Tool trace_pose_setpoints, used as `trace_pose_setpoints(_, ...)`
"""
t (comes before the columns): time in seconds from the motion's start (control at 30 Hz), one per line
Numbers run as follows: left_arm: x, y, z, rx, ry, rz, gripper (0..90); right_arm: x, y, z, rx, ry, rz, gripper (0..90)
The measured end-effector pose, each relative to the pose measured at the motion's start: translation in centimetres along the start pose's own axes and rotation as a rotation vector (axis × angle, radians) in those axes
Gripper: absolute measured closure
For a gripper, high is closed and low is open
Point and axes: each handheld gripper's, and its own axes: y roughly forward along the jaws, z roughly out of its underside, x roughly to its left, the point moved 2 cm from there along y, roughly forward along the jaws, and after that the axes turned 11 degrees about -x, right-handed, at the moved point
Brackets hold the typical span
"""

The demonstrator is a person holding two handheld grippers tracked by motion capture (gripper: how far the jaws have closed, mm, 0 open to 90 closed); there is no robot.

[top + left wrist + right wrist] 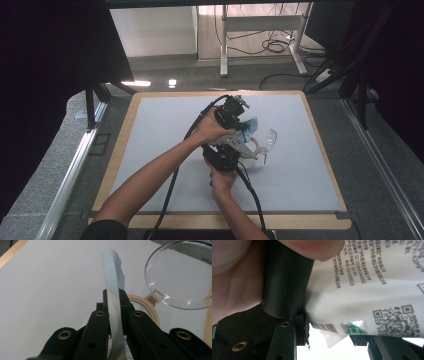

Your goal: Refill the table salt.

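- The two grippers meet above the middle of the table (150, 150), a little toward its right edge, and both hands hold them close together.
- The left gripper (235, 111) is farther from the person, and its jaws are clenched on the light blue top edge of a packet (113, 290).
- In the left gripper view the thin blue strip stands upright between the two black jaws, and its free end rises above them and bends a little.
- The right gripper (222, 157) is nearer to the person, below the left one in the high view.
- In the right gripper view the white side of the packet, with small printed text, a bar code and a square code, sits between the jaws.
- The left black jaw in that view touches the edge of the packet; the other jaw is mostly hidden behind the packet, so it seems to grasp it, with the jaws partly apart.
- A finger of the person's hand (237, 282) lies over the top of this view, just beside the packet.
- A clear round lid (181, 275) is near the packet, on the side of the right edge of the table.
- A beige ring (147, 308) lies on the table, touching the clear lid at a small tab.
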Motion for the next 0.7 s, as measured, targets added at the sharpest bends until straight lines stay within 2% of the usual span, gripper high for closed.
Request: trace_pose_setpoints(0.7, 0.07, 0.18, -0.06, 0.004, 0.000, 0.003, 88.9, -0.03, 0.11, 0.07, -0.008, 0.008, 0.013, 57.5)
